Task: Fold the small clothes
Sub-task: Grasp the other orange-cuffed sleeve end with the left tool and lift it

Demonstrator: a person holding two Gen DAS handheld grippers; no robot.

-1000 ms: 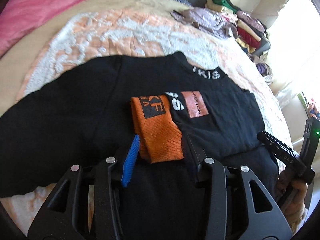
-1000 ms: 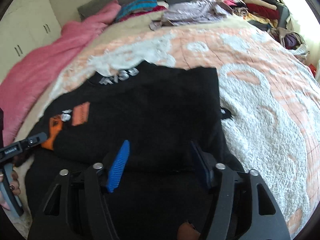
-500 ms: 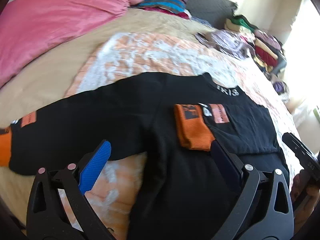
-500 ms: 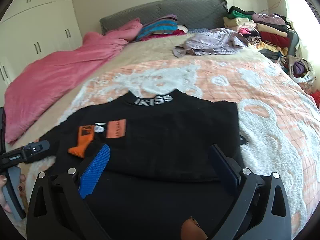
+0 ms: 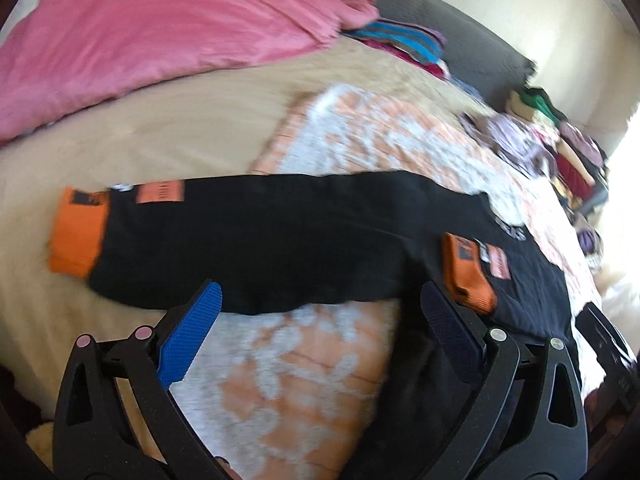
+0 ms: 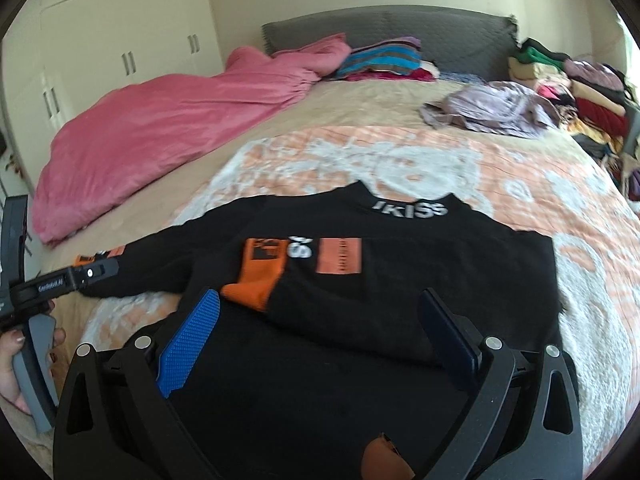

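A black long-sleeve top (image 6: 420, 272) with orange cuffs lies flat on the bed, collar away from me. One sleeve is folded across the chest, its orange cuff (image 6: 260, 276) near the middle; that cuff also shows in the left wrist view (image 5: 468, 276). The other sleeve (image 5: 260, 240) stretches out to the left, ending in an orange cuff (image 5: 78, 236). My left gripper (image 5: 320, 328) is open and empty above the outstretched sleeve. My right gripper (image 6: 320, 332) is open and empty over the lower body of the top.
A pink duvet (image 6: 160, 128) lies along the left side of the bed. Folded clothes are stacked by the grey headboard (image 6: 384, 28) and piled at the right (image 6: 580, 92). A lilac garment (image 6: 488, 108) lies further up. White cupboards (image 6: 100, 40) stand at the left.
Both grippers have opened wide and pulled back from the top. The left gripper swung left, so the outstretched sleeve and its cuff came into view. The right gripper rose and tilted up.
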